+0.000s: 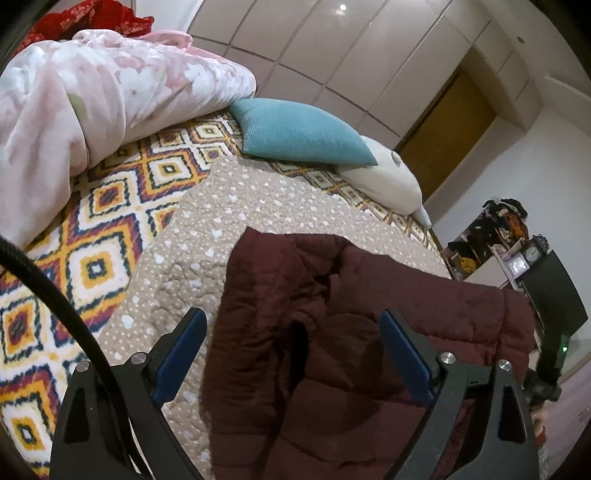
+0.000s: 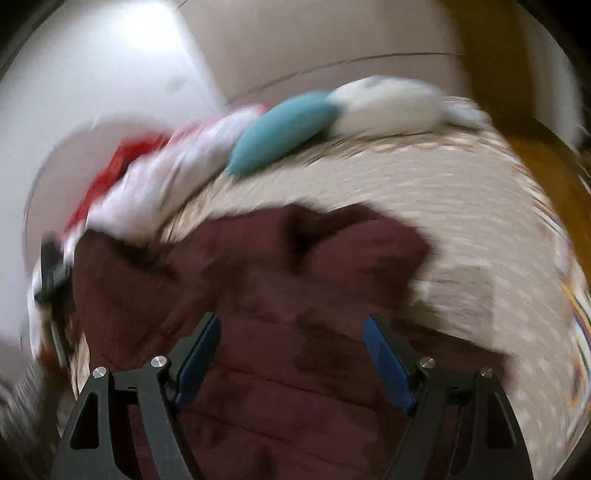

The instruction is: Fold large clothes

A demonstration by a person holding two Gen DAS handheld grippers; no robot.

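You are holding your left hand-held gripper (image 1: 291, 332) with its blue-padded jaws standing wide apart above a dark maroon quilted puffer jacket (image 1: 332, 332), and nothing is resting between the pads. The jacket is lying on a beige quilted bedspread dotted with white (image 1: 221, 221), which is covering part of a bed dressed in an orange, white and navy diamond-patterned blanket (image 1: 92, 240); the jacket's near end is running out of the bottom of the left wrist view, so its full outline is not showing. A bundled pink floral duvet (image 1: 92, 92) is piling up at the far left, with red fabric (image 1: 92, 18) cut off by the picture's edge behind it. A teal ribbed cushion (image 1: 303, 133) is overlapping a white pillow (image 1: 388, 177), hiding part of it. A black cable (image 1: 55, 295) is crossing the left wrist view's lower left corner. Your right hand-held gripper (image 2: 291, 332) is also showing its jaws spread wide over the jacket (image 2: 258, 295), gripping nothing. That view is heavily blurred, so the jacket's seams and edges are hard to make out, and a dark object at its left edge cannot be identified.
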